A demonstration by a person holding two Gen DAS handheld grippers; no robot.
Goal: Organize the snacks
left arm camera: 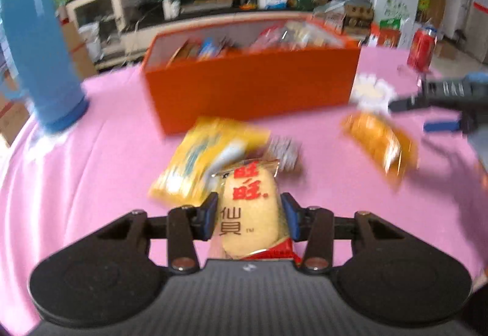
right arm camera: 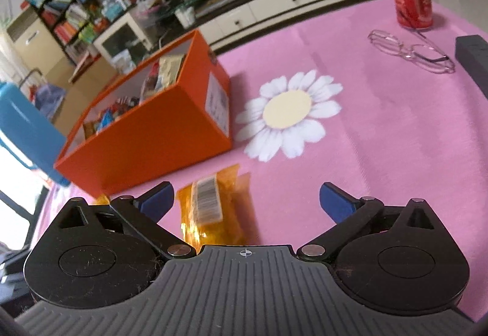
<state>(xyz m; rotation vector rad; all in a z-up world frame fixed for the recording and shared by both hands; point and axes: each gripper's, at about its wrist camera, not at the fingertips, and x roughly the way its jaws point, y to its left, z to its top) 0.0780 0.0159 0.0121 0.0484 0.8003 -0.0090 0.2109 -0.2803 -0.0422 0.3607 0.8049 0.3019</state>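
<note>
A: At the near desk edge, left tool (left arm camera: 248, 215) is clamped on the pale rice-cracker packet with red lettering (left arm camera: 250, 208). Pick done; next is the carry to the open orange cardboard box (left arm camera: 250, 86).

B: Right tool (right arm camera: 244, 201) gapes wide over the amber plastic snack packet (right arm camera: 213, 211), gripping nothing. It needs to close. Yellow packet (left arm camera: 204, 159) waits on the pink cloth.
</note>
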